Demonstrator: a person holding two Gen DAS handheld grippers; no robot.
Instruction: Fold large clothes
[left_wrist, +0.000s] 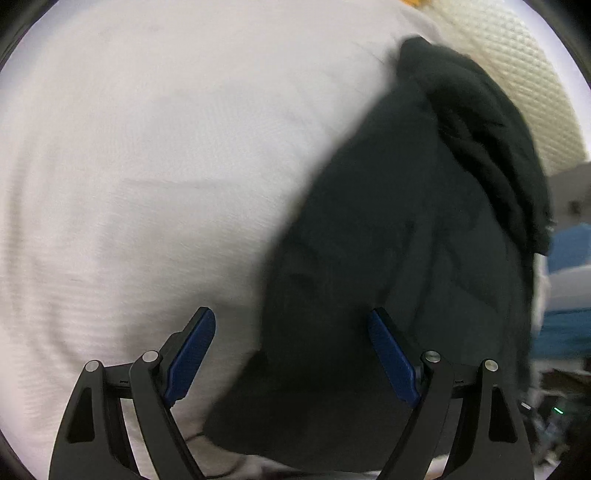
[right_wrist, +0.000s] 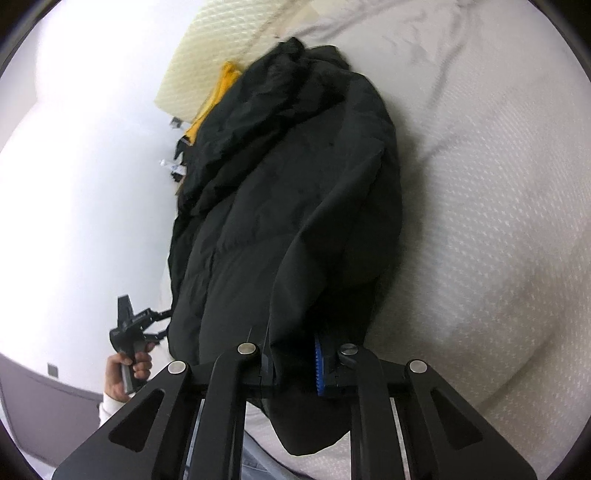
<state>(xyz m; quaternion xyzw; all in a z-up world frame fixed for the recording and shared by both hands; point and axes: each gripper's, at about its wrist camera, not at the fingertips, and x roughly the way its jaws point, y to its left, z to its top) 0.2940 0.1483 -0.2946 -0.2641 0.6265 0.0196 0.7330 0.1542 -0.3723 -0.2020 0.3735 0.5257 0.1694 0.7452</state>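
A large black padded jacket (right_wrist: 288, 206) lies lengthwise on a white textured bed (right_wrist: 480, 229). My right gripper (right_wrist: 291, 354) is shut on a fold of the jacket at its near end, the cloth pinched between the blue pads. In the left wrist view the jacket (left_wrist: 406, 240) fills the right half. My left gripper (left_wrist: 291, 328) is open, its blue pads (left_wrist: 192, 354) spread wide, the right pad over the jacket's edge, the left over the white sheet (left_wrist: 147, 166). The left gripper also shows in the right wrist view (right_wrist: 147, 325), held by a hand beside the jacket.
A cream quilted pillow (right_wrist: 207, 59) and a yellow-orange garment (right_wrist: 218, 92) lie at the far end of the bed. A white wall (right_wrist: 74, 166) runs along the left. Blue and grey items (left_wrist: 569, 251) sit beyond the bed's edge in the left wrist view.
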